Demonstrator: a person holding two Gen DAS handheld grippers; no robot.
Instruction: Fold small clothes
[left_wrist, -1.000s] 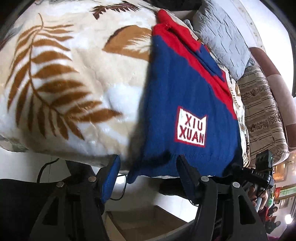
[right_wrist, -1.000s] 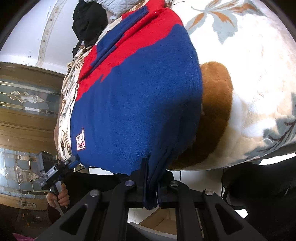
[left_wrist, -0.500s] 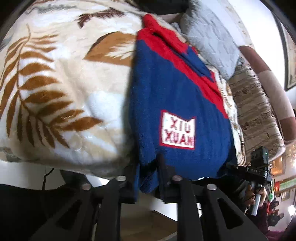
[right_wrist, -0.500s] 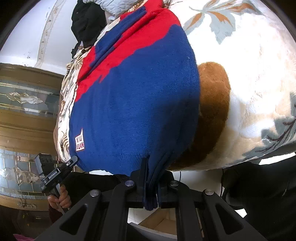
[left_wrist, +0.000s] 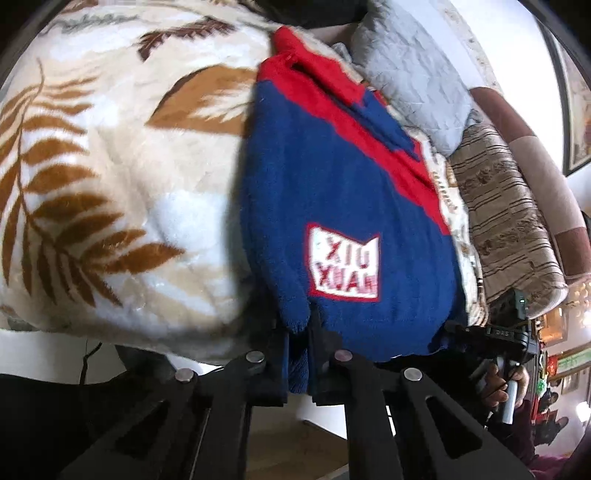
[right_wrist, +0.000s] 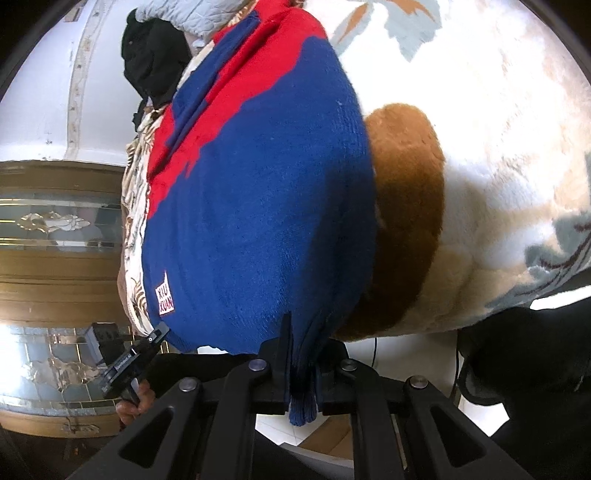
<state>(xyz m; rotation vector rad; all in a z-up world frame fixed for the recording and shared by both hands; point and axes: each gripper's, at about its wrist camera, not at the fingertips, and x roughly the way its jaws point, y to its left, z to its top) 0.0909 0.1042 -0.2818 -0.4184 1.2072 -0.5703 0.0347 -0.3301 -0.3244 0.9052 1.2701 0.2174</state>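
Left claw (left_wrist: 298, 354): jaws have just been closing, now clamped on the near hem corner of the blue-and-red knit sweater (left_wrist: 343, 206), lower centre of frame.
Right claw (right_wrist: 302, 373): together, pinching the opposite hem corner, fabric bunched between the pads.
Sweater: lies flat on the leaf-print fleece blanket (left_wrist: 110, 177), hem nearest, red shoulders at upper frame, white "XIU XUAN" patch (left_wrist: 343, 262) near the hem.
Handling note: likely best to lift both corners level and together, carry the hem toward the shoulders, keeping edges aligned.
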